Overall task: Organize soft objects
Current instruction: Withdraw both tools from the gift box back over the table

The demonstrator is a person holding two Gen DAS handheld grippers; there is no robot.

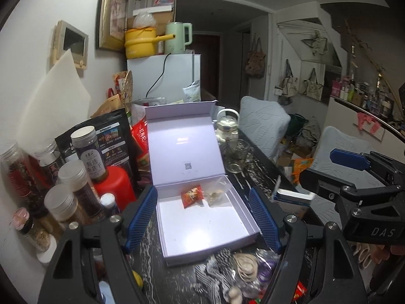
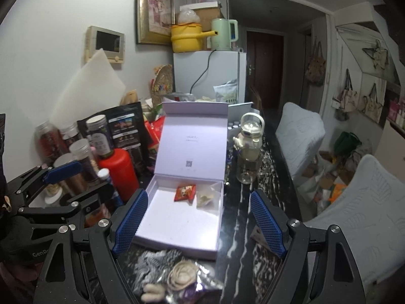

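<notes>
Soft things: a small heap lies on the dark table just in front of the box: a black-and-white striped cloth, a coil of tan cord, and a clear bag with something purple inside.
Box: a pale purple box sits open on the table, with its lid standing up at the back.
Inside the box: a red snack packet and a clear packet with pale bits lie side by side, touching, near the back wall. The red one is on the left.
Left gripper: the left gripper hangs over the front of the box, its blue fingers spread wide, one at each side. It holds nothing.
Right gripper: the right gripper is spread wide too and holds nothing. Its left finger is over the box's left edge and its right finger is over the bare table.
Left of the box: a red bottle, jars with silver lids and a black bag are crowded by the wall.
Right of the box: a glass teapot stands on the table.
Farther back: a white fridge has a yellow pot and a green kettle on top.
</notes>
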